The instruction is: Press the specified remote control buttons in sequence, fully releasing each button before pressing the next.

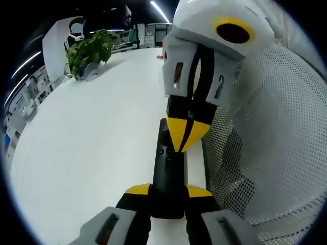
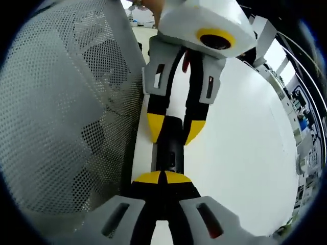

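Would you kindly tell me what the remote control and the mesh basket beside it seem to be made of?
The remote control looks like black plastic, smooth with a slight sheen. The mesh basket appears to be white perforated sheet, probably painted metal, judging by its regular punched holes; plastic cannot be ruled out.

Bright, even overhead lighting from ceiling strip lights. White tabletop near overexposed, with only faint, soft shadows. Strong fisheye bending toward edges in both views. Close mesh basket slightly soft; distant background small, blurred. No motion blur noted.
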The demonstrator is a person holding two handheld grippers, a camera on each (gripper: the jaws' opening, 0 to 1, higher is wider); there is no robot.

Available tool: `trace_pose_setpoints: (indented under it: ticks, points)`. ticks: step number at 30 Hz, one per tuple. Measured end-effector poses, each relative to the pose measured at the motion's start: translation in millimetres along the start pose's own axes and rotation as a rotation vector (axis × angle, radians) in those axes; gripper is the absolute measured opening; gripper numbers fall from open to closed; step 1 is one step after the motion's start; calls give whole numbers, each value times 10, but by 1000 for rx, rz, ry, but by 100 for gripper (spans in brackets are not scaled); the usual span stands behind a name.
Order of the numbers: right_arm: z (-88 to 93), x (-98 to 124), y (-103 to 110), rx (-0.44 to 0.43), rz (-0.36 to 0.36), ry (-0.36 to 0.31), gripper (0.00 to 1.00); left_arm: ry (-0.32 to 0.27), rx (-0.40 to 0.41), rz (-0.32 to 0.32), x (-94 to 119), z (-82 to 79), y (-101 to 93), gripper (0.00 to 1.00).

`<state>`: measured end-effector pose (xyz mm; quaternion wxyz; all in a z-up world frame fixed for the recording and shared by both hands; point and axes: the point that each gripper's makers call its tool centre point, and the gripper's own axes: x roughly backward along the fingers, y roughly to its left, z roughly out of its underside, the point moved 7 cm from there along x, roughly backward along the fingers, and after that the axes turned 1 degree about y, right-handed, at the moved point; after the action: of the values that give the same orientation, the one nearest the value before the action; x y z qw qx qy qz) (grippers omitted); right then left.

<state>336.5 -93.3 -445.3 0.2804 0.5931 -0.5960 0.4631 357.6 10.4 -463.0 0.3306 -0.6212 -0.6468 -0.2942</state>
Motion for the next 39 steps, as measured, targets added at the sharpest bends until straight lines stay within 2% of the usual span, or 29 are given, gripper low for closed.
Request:
trace_pose_setpoints:
  ticks: [11, 23, 26, 29, 37, 38, 39]
  points:
    - [-71, -41, 18, 261, -29, 121, 0, 4, -6, 1, -5, -8, -3, 24]
    - [-69, -64, 5, 352, -69, 135, 0, 0, -11, 0, -7, -8, -5, 24]
    - [-66, -65, 9, 350, -66, 135, 0, -4, -8, 1, -8, -4, -4, 24]
    - [-40, -56, 5, 213, -49, 102, 0, -5, -11, 0, -9, -1, -4, 24]
    - [60, -27, -89, -295, -93, -29, 0, -9, -7, 2, -7, -1, -3, 24]
    - [87, -19, -108, -337, -89, -32, 0, -10, -5, 2, -6, -1, -2, 24]
    - [147, -2, -160, -385, -53, -19, 0, -11, -4, 2, -6, -1, -3, 24]
